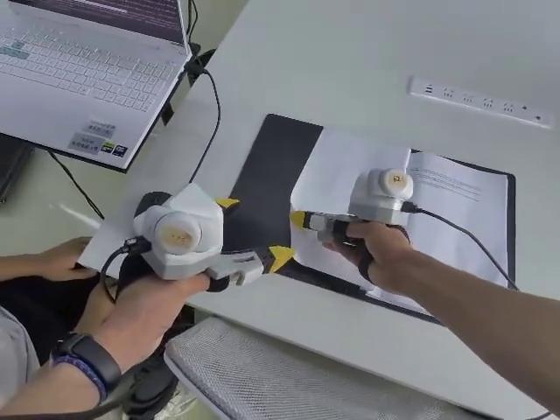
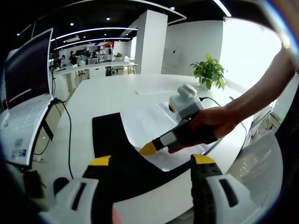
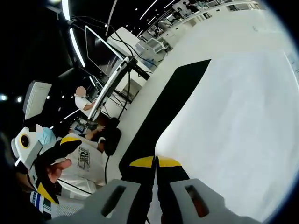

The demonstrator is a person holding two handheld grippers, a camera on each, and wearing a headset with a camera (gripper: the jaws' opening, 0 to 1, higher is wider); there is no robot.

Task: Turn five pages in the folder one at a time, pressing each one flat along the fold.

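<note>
Folder (image 1: 271, 166): lies open on the white table (image 1: 350, 52), with its black inner cover exposed at the left. Page (image 1: 350, 171): curled up off the stack, its free edge apparently pinched in the pressed-together jaws of the right gripper (image 1: 299, 219), judged mid-turn. Left gripper (image 1: 254, 229): jaws spread and empty, poised over the cover, probably to press the fold.

The folder (image 1: 271, 175) lies on the table (image 1: 350, 52), right of the laptop (image 1: 79, 79).
</note>
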